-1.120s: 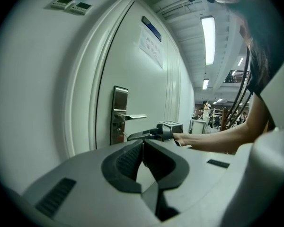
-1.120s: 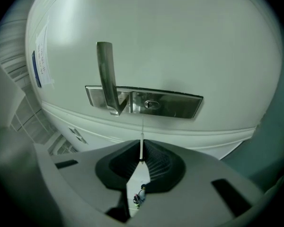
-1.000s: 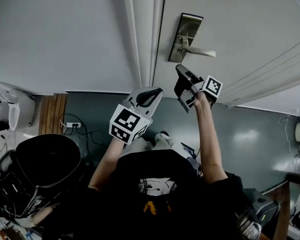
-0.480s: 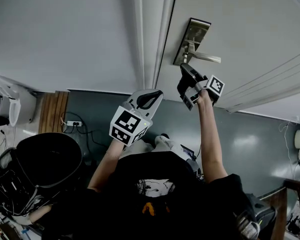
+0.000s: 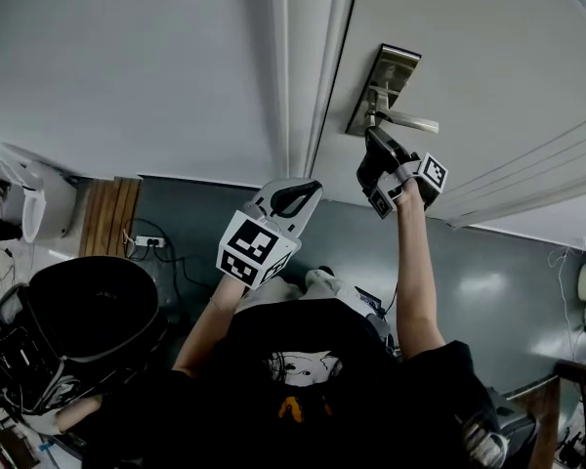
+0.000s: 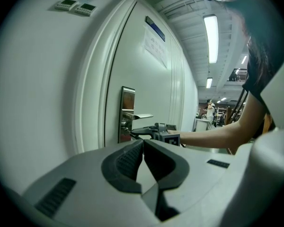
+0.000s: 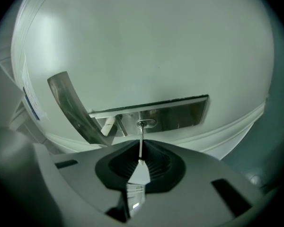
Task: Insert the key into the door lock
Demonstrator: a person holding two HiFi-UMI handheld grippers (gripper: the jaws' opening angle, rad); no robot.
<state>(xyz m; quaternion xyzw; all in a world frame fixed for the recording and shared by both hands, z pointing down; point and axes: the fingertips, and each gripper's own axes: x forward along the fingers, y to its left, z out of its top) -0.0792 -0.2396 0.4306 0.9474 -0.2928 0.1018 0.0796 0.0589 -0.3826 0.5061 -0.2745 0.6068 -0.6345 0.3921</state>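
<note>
A steel lock plate with a lever handle is fixed on the white door. My right gripper is held just below the plate, shut on a thin silver key. In the right gripper view the key's blade runs straight out from the closed jaws, and its tip sits at the keyhole in the lock plate. The lever handle curves off to the left. My left gripper hangs lower, left of the door edge, shut with nothing in it. The left gripper view shows the lock plate and the right gripper side on.
The door frame runs between the door and the white wall. On the floor at lower left stands a black round bin, with a wooden panel and a power strip nearby. Two wall controllers and a door sign show higher up.
The right gripper has closed in on the lock plate with the key, from below the handle to right at the plate. The left gripper has hardly moved.
</note>
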